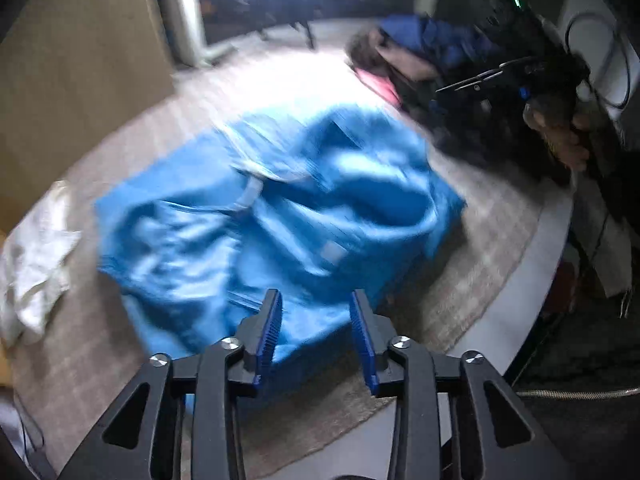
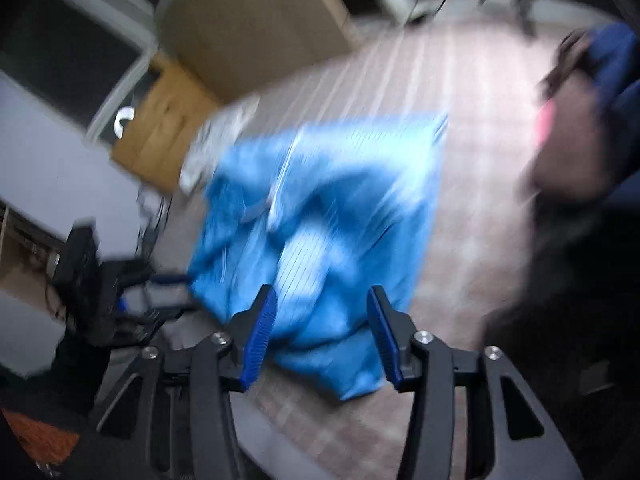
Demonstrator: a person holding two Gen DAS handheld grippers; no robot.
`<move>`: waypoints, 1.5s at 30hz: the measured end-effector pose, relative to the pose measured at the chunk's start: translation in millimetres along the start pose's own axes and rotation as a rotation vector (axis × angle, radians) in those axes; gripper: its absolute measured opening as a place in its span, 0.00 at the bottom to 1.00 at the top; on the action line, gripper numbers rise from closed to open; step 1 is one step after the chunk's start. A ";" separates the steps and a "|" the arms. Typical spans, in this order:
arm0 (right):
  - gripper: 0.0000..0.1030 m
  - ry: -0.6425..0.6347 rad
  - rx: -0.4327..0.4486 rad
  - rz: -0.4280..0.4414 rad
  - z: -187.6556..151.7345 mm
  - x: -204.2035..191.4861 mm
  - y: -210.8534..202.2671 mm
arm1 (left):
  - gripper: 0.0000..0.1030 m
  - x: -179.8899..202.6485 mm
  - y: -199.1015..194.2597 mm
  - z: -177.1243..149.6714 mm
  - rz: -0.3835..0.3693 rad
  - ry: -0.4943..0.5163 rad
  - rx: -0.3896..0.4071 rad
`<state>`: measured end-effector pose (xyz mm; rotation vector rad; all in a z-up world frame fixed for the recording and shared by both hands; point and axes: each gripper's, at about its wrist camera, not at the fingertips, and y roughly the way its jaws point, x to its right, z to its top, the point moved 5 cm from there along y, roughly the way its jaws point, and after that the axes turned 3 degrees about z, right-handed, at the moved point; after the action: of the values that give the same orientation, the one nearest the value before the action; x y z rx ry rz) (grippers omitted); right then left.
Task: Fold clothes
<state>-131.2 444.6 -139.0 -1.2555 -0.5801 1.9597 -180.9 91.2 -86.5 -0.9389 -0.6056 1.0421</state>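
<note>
Both claws, left claw (image 1: 315, 312) and right claw (image 2: 322, 308), are held part open and empty above the crumpled blue garment (image 1: 280, 208) (badly blurred) spread on the worktop (image 1: 480, 280).

No legible text, labels or numbers; both views motion-blurred.

A grey-beige cloth (image 1: 460, 292) covered the table (image 1: 516, 332). On it lay a crumpled blue garment (image 1: 280, 216), a white cloth (image 1: 32, 264) beside it, and a heap of dark clothes (image 1: 432, 52).
</note>
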 end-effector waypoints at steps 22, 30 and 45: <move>0.60 0.217 -0.018 -0.045 -1.7 54.7 52.3 | 0.48 -176.4 63.0 -17.1 0.006 -0.645 -0.059; 0.68 0.241 -0.017 -0.043 3.1 58.7 56.9 | 0.50 -180.7 96.1 -6.4 -0.069 -0.680 -0.159; 0.70 0.053 -0.007 -0.074 4.8 31.1 77.5 | 0.49 -162.3 111.0 5.6 -0.044 -0.576 -0.205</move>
<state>-169.4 419.5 -209.1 -1.2682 -0.5989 1.8595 -300.7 -33.8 -179.9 -0.7919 -1.2229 1.2333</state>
